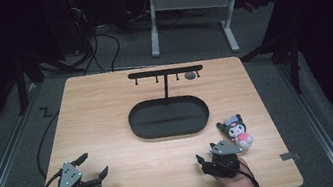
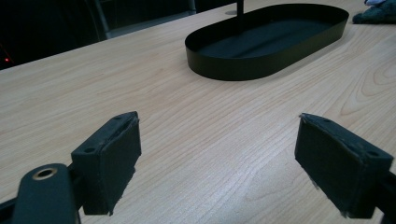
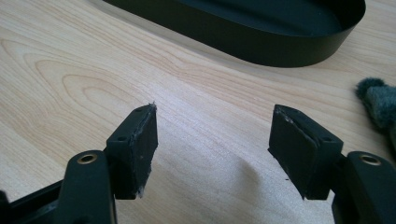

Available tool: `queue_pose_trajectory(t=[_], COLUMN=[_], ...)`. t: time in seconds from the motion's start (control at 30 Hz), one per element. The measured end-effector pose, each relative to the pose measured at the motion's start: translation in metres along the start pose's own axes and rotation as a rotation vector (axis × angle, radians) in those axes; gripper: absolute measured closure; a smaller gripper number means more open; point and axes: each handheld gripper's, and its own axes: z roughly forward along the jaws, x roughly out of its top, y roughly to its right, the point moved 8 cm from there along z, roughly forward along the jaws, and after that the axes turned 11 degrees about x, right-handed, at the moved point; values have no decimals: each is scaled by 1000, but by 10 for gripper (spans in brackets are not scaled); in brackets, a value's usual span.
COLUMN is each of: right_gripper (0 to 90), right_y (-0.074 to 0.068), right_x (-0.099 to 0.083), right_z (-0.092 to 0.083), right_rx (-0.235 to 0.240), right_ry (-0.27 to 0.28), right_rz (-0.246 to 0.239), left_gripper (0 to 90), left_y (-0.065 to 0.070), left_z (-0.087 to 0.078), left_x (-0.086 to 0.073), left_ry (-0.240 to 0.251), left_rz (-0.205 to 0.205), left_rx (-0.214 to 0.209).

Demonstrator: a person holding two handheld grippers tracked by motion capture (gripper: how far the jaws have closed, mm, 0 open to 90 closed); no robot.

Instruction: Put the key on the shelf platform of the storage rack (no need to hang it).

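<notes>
Both grippers, left (image 1: 94,166) and right (image 1: 207,152), gape empty near the tray (image 1: 135,124); careless reaching might knock the toy (image 1: 238,131).

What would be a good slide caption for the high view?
Two hand-held grippers, left and right, rest open on a wooden table before a black oval tray with hook stand; plush toy nearby.

High overhead, gripper views low — sharing tray (image 1: 169,117)
</notes>
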Motion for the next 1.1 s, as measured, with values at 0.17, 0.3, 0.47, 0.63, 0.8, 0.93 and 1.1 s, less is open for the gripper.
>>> queue_pose_trajectory(t=[0.17,0.3,0.47,0.63,0.8,0.93,1.1], right_gripper=[333,338,342,342,343,342,340], right_y=[1,1,4,2,-2,-2,-1], right_x=[2,2,4,3,3,1,-2], right_z=[-2,-10,-15,-12,-9,-6,-4], right_rx=[7,-7,-15,-9,1,15,20], right_ry=[16,22,43,29,19,-2,-43], right_rz=[5,-16,6,-8,-15,-17,-14], left_gripper=[154,154,154,154,154,154,154], left_y=[0,0,0,0,0,1,0], left_z=[0,2,1,1,1,1,0], left_x=[0,0,0,0,0,0,0], left_ry=[0,-13,-8,-6,-9,-7,-5], left_rz=[4,6,4,4,4,8,8], left_rx=[7,4,3,2,2,3,3])
